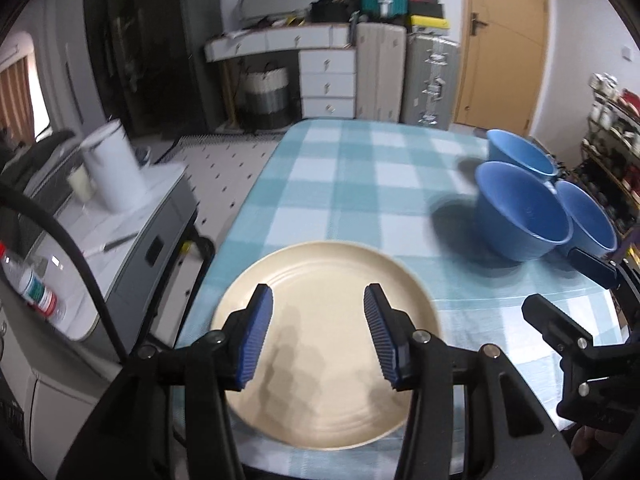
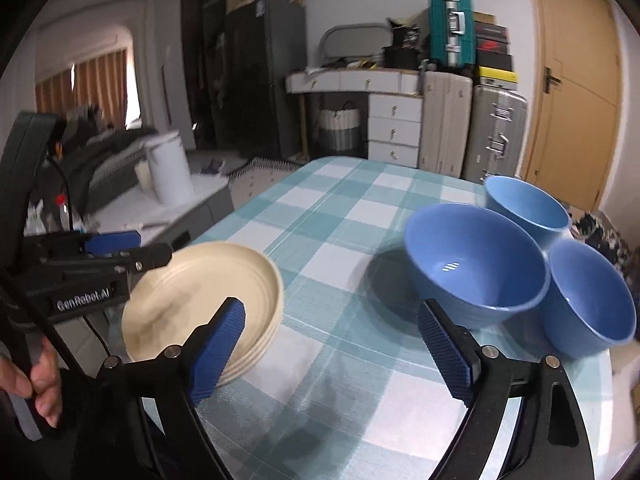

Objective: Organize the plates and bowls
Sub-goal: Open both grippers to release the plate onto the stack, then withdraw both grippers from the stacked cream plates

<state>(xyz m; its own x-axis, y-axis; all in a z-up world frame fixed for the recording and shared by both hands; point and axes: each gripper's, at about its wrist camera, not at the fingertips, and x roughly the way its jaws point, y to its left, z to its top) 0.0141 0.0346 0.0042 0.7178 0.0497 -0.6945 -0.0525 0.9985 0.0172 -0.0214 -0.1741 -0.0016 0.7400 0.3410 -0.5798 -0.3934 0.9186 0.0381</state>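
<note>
A stack of cream plates [image 1: 324,380] [image 2: 200,292] lies at the near left of the table with the teal checked cloth [image 1: 340,184] [image 2: 340,208]. My left gripper [image 1: 318,292] hovers open just above the stack, nothing between its pads; in the right wrist view the left gripper [image 2: 148,250] shows at the stack's left rim. Three blue bowls stand upright and close together at the right: a near one [image 1: 520,216] [image 2: 476,256], a far one [image 1: 520,152] [image 2: 528,208] and a right one [image 1: 588,216] [image 2: 588,292]. My right gripper [image 2: 330,308] [image 1: 564,288] is wide open over the cloth between plates and bowls.
A grey side cabinet [image 1: 152,224] left of the table carries a white canister [image 1: 112,168] and a bottle [image 1: 36,288]. Drawers [image 1: 328,84], suitcases [image 1: 428,80] and a wooden door [image 1: 504,40] stand beyond the far edge. A person's hand [image 2: 36,380] holds the left gripper's handle.
</note>
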